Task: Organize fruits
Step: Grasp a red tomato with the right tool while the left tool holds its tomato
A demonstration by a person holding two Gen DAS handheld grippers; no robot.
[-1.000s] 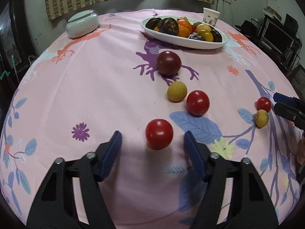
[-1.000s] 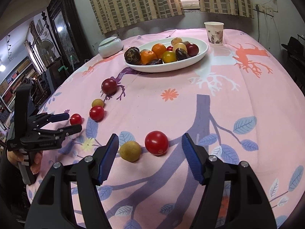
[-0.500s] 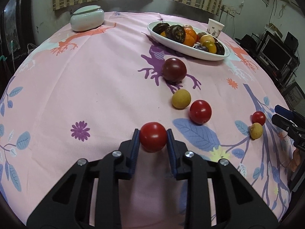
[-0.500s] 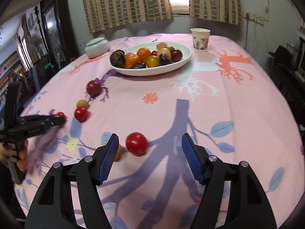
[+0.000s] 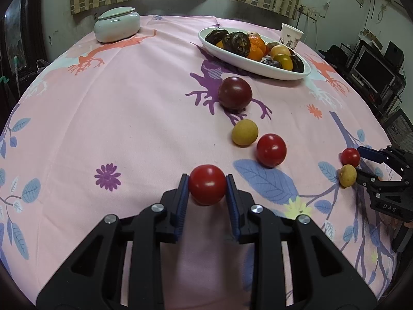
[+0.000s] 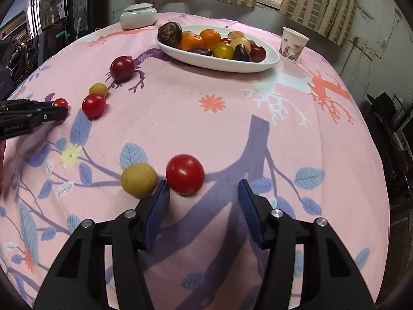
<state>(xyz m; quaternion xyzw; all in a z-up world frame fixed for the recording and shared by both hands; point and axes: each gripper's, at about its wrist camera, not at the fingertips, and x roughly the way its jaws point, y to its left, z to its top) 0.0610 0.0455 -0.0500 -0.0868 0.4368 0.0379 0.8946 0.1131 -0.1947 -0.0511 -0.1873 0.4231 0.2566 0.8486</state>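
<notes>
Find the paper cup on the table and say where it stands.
In the right wrist view, the paper cup stands upright at the far right of the pink tablecloth, just beyond the white fruit dish's right end.

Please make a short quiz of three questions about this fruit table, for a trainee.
1. True or false: the left gripper is shut on a red tomato.
2. Which fruit touches the right gripper blue pad? A) yellow-brown fruit B) orange C) none
3. How many loose fruits lie on the pink tablecloth outside the white dish, the gripped one included?

Key: 1 true; 2 A; 3 six.
</notes>
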